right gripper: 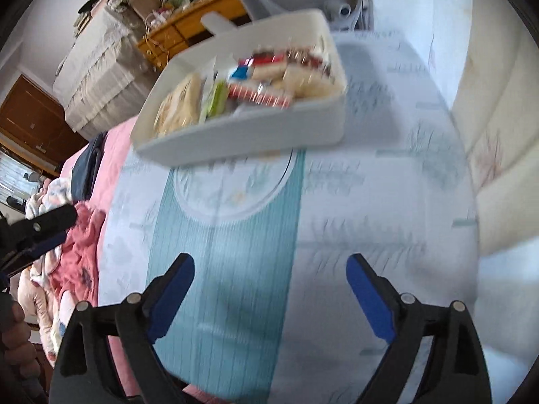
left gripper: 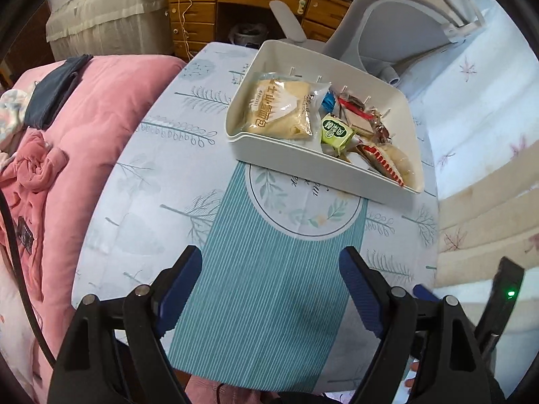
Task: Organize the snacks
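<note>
My left gripper [left gripper: 269, 289] hangs released, its 2 blue-padded fingers [left gripper: 180, 294] spread wide with nothing between them, pointing steeply down at the striped teal band of the printed cloth [left gripper: 262, 303]. My right gripper [right gripper: 269, 294] is likewise let go and empty, jaws wide, tilted down over the same teal band; its view is smeared by motion. In that view the left gripper shows at the far left edge, and part of my hand [right gripper: 15, 343] sits in the lower left corner.

Beyond both grippers, well apart from the fingertips, the white tray [left gripper: 286, 158] rests on the cloth, overlapping the round leaf emblem [left gripper: 303, 208]. Inside it lie a large bread packet [left gripper: 279, 109] on the left, a small green packet [left gripper: 335, 131] just beside it, and several red-and-white wrapped snacks [left gripper: 380, 160] to the right.

The surface is a bed: a pink quilt [left gripper: 111, 101] lies left of the cloth, a cream padded cushion [left gripper: 488, 215] to the right. Behind the tray stand a grey chair [left gripper: 397, 27] and a wooden desk [left gripper: 235, 3] with drawers.
</note>
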`<state>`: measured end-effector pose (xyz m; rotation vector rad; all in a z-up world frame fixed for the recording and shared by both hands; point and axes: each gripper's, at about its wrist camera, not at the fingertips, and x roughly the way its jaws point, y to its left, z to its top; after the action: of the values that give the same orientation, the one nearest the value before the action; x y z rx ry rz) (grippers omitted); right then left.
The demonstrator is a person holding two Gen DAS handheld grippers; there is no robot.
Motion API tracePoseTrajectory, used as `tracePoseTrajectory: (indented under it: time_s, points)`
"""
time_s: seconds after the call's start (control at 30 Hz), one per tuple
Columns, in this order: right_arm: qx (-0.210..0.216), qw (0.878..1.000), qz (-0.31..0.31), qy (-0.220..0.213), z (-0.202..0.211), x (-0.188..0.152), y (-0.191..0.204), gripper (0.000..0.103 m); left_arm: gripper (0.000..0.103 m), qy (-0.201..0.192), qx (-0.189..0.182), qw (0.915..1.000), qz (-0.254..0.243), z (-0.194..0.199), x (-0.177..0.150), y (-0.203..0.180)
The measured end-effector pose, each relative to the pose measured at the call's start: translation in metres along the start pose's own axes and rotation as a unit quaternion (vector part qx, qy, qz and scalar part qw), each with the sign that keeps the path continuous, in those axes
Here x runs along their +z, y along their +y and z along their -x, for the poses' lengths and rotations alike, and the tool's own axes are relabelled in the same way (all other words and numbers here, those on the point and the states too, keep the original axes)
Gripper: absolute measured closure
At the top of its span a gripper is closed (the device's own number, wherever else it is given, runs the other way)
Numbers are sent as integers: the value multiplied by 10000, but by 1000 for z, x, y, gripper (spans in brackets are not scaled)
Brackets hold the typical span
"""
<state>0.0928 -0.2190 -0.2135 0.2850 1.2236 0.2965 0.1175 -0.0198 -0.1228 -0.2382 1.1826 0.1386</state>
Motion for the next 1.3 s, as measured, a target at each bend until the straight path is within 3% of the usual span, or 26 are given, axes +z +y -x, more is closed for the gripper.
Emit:
tracePoseTrajectory:
  time_s: [0.3, 0.57, 0.77, 1.03, 1.3]
  points:
    - [16, 9996, -205, -168, 40, -28, 41, 6, 1, -405, -163, 9932, -1076, 59, -4, 3]
    - [-175, 9986, -254, -436, 107, -44, 74, 1, 1, -801, -374, 9845, -1517, 123, -14, 9]
    - [-349, 9977, -167, -552, 150, -54, 88, 1, 1, -1129, -271, 9830, -1419, 156, -28, 0]
    - [-336, 9968, -37, -719, 168, -67, 86, 1, 1, -1296, 81, 9838, -1238, 167, -44, -18]
    - [-431, 9895, 313, -1344, 188, -73, 92, 0, 1, -1512, 233, 9817, -1131, 171, -51, -24]
